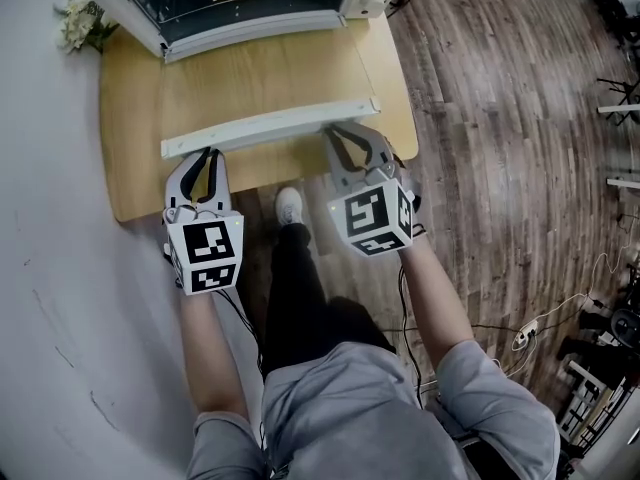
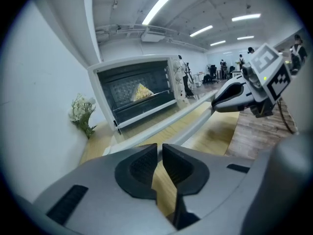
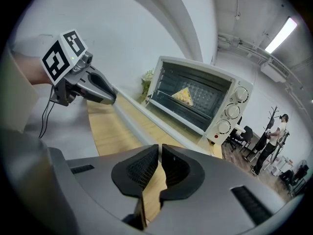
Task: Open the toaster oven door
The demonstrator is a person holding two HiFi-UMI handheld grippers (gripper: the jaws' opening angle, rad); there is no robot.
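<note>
The white toaster oven (image 1: 250, 8) stands at the back of the wooden table (image 1: 130, 118). Its glass door (image 1: 265, 73) lies folded down flat, with the white handle bar (image 1: 270, 128) along its near edge. My left gripper (image 1: 207, 156) has its tips at the bar's left end, and my right gripper (image 1: 352, 133) has its tips at the right end. In the left gripper view the left gripper (image 2: 160, 151) shows only a thin slit between its pads, with nothing seen in it. The right gripper (image 3: 160, 151) has its pads almost touching. A yellow piece of food (image 2: 142, 92) lies inside the oven.
A small bunch of white flowers (image 1: 80, 23) sits at the table's back left, against the white wall. The oven's knobs (image 3: 234, 109) are on its right side. The person's leg and a white shoe (image 1: 289, 206) are under the table's front edge. Cables (image 1: 520, 333) trail over the wood floor at the right.
</note>
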